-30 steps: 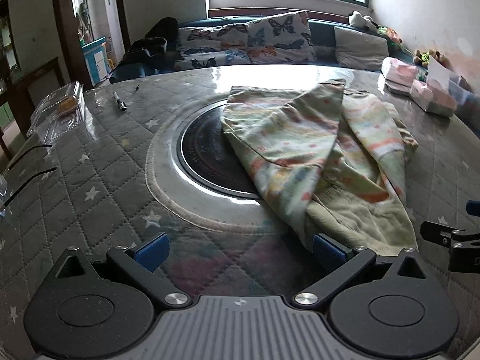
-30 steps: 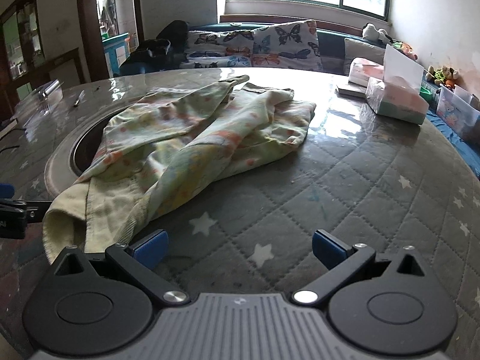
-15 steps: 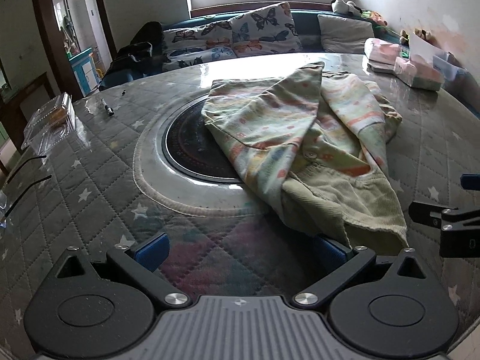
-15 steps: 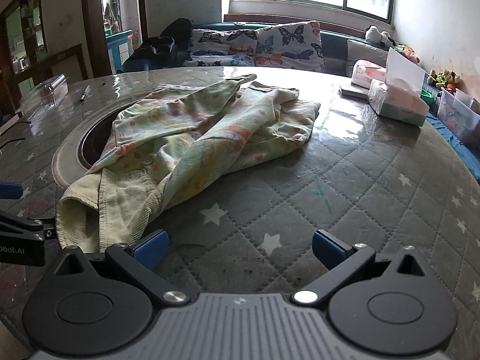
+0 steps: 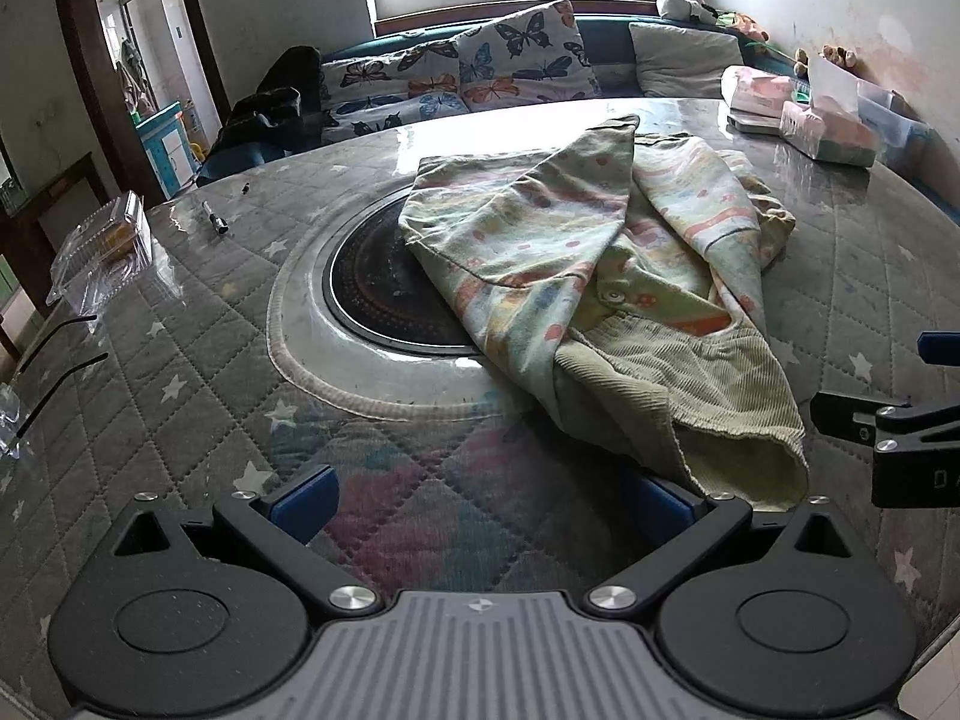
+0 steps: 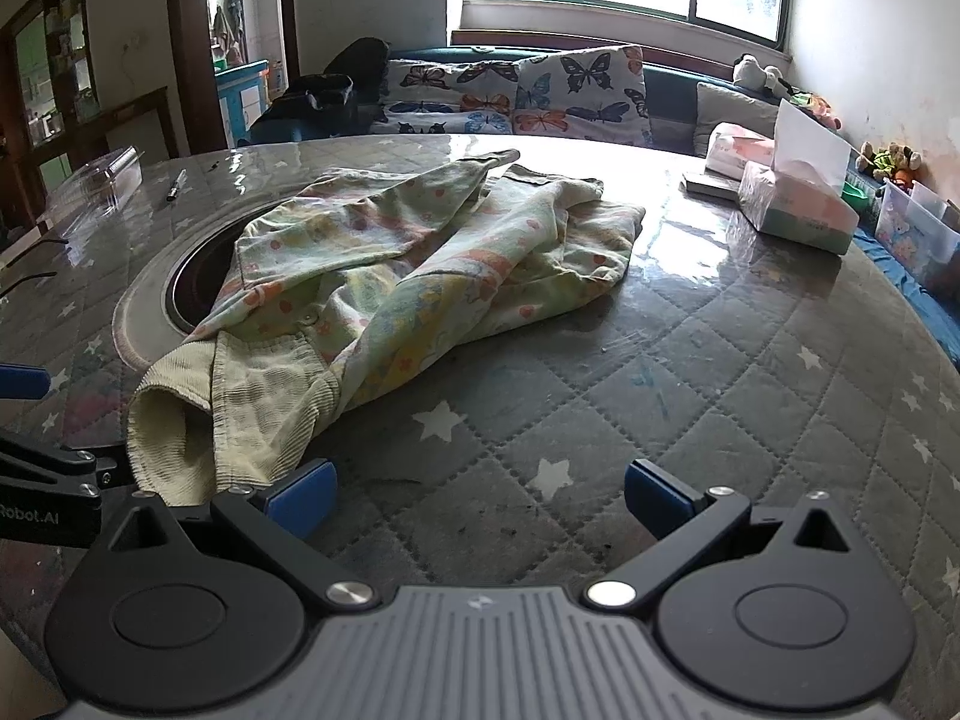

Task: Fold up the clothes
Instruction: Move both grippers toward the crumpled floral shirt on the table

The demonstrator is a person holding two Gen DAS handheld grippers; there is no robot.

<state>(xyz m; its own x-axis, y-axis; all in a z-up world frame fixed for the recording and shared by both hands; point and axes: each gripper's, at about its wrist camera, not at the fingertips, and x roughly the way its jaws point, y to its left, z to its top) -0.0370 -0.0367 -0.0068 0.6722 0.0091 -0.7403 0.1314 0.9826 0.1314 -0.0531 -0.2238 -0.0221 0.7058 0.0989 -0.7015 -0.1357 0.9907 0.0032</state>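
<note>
A crumpled pale-green flowered garment [image 5: 576, 264] with a ribbed corduroy hem lies on the quilted star-patterned table cover [image 5: 180, 360], partly over the dark round recess [image 5: 378, 294]. My left gripper [image 5: 480, 501] is open just in front of it, and the hem lies at its right finger. In the right wrist view the garment [image 6: 408, 276] lies ahead to the left, its hem beside the left finger of my open right gripper [image 6: 480, 495]. Each gripper shows at the edge of the other's view: the right gripper [image 5: 888, 384] and the left gripper [image 6: 30, 420]. Neither holds cloth.
A tissue box [image 6: 798, 204] and a wrapped pack stand at the table's far right. A clear plastic container [image 5: 102, 246] and a pen [image 5: 215, 219] lie at the far left. Behind the table is a sofa with butterfly cushions [image 6: 540, 96].
Both cameras have drawn back and risen a little. The garment's corduroy hem now shows lower and closer to the right gripper's left finger. Both grippers stay open.
</note>
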